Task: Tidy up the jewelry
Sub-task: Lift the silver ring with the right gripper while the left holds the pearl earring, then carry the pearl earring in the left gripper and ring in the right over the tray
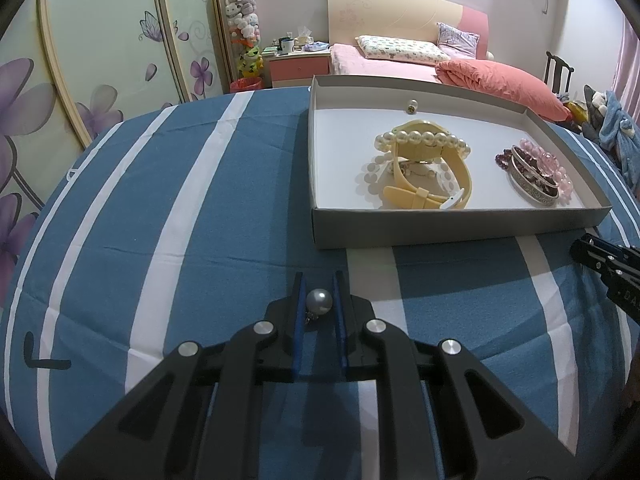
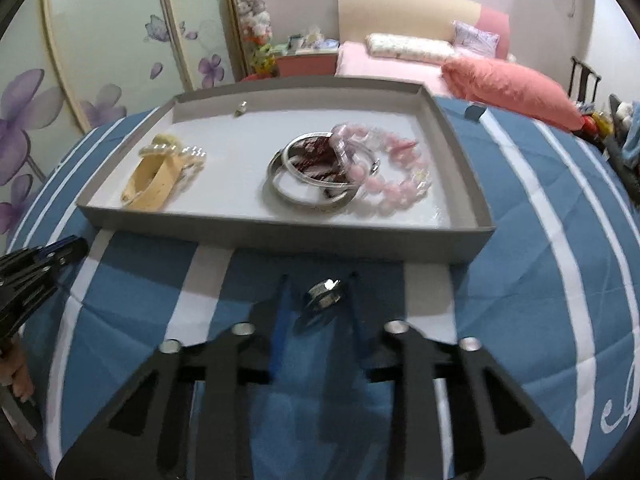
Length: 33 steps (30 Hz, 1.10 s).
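Silver ring (image 2: 322, 295) tilted on edge, opening facing camera, beside right gripper (image 2: 318, 294)

Both wrist cameras sit low and close over the striped blue cloth (image 1: 120, 240), angled downward and forward toward the bedroom's far wall, the left view standing left of the grey tray (image 1: 440, 226), the right view facing it squarely, both sharing that tray (image 2: 280, 236).
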Tool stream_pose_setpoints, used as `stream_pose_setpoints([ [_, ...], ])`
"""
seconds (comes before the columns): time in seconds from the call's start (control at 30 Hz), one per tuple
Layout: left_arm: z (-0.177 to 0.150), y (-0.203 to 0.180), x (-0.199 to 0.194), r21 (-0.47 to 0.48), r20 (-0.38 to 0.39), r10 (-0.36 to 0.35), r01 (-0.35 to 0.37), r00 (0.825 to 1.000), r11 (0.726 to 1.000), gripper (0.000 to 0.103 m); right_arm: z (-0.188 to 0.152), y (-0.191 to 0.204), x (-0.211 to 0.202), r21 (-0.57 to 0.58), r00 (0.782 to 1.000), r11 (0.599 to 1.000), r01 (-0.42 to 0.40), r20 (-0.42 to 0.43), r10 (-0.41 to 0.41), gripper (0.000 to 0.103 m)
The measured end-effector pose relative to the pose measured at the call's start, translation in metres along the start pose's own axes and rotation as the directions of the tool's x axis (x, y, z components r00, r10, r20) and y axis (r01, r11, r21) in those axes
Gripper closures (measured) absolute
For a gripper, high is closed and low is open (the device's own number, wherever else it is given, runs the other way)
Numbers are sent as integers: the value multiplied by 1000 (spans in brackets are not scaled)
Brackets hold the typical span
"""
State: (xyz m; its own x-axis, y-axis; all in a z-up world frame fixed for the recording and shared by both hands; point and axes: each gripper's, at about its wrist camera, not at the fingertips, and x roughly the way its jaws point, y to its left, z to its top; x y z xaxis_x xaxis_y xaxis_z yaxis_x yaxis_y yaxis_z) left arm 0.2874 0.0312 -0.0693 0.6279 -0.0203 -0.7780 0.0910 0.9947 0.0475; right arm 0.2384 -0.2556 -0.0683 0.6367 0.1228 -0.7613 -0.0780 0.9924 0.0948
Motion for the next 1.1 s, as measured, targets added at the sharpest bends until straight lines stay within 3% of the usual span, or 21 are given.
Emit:
stream_pose_setpoints([
  [0.2,0,0,0,-1,0,-1,1,1000,1000,89,-8,-7,-10,21,1000,999,-24,16,24,81],
  [0.47,1,3,0,-13,5,-20,20,1000,1000,89,-12,-4,-44,-8,987,998,-59,150,59,81],
  [0.57,1,5,-6,-24,40,-27,28,999,999,89,-8,-4,-56,-15,977,998,-58,205,60,81],
  [0.73,5,7,-27,-36,148,-14,19,989,999,89,-3,4,-77,-46,941,999,-5,337,20,81],
  [0.87,4,0,-51,-17,279,35,-31,960,999,89,-2,12,-90,-62,903,998,31,430,-1,81],
  [1.1,2,-27,-89,18,482,131,-159,866,987,89,-4,24,-100,-68,837,992,102,545,-49,81],
])
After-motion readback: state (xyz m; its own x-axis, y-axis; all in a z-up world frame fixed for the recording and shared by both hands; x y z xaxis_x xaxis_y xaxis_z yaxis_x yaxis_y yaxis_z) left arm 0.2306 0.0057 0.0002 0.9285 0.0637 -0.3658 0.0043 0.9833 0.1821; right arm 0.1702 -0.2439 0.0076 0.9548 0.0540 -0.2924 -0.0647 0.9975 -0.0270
